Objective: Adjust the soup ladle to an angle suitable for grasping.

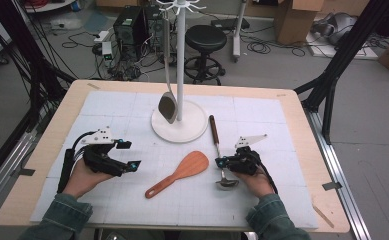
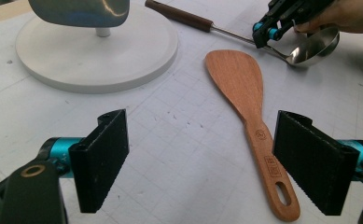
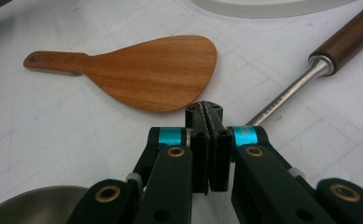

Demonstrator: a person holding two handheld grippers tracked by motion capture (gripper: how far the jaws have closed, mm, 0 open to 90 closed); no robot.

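Right hand-held gripper (image 1: 224,161) sits fully closed over the ladle (image 1: 219,152) stem; left hand-held gripper (image 1: 130,155) gapes wide.

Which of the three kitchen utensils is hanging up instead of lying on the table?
The metal spatula, hung from the white stand. The wooden rice paddle and the ladle lie flat on the mat.

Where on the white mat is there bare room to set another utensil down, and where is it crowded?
Free: the mat left of the stand base, and its far right corner. Crowded: the middle, where the wooden spatula, ladle and both grippers, left and right, lie close together.
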